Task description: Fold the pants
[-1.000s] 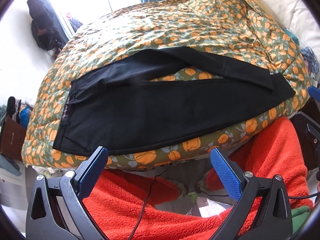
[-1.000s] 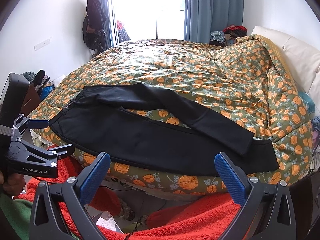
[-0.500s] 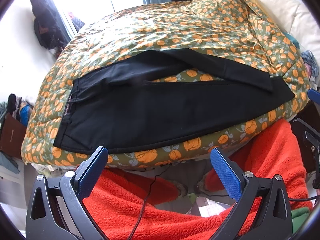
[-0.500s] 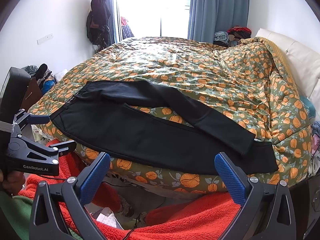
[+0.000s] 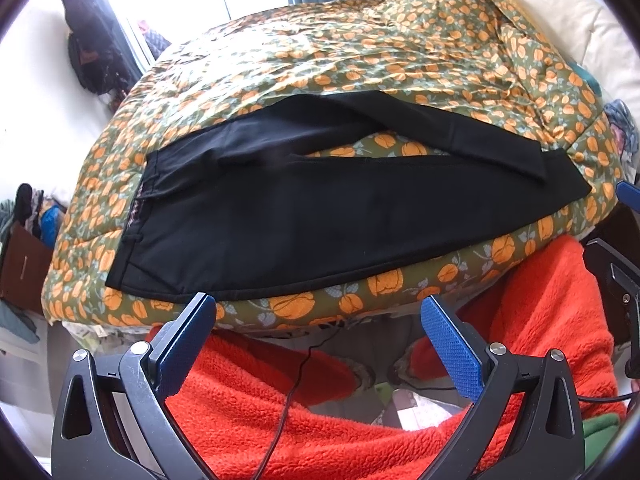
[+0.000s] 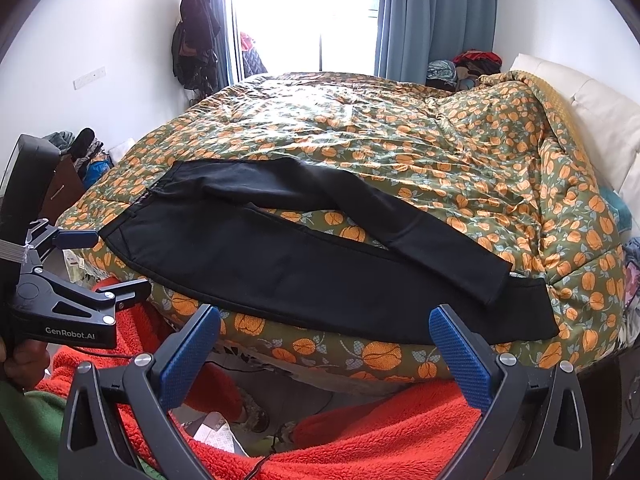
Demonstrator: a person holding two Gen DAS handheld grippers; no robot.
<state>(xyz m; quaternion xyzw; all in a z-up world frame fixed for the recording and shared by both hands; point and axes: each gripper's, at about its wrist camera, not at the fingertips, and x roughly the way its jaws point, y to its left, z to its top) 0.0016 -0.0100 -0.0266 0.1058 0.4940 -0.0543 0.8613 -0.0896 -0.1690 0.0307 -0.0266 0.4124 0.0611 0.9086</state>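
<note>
Right now both the left gripper (image 5: 316, 312) and the right gripper (image 6: 324, 326) sit at the bottom of their frames with blue fingers spread apart, holding nothing. Above them, across mid-frame, the black pants (image 6: 304, 256) lie flat on the pumpkin-print duvet (image 6: 400, 148), 2 legs angling toward the right.

Blown-out window (image 6: 312, 12) backlight, fisheye-bent edges
</note>
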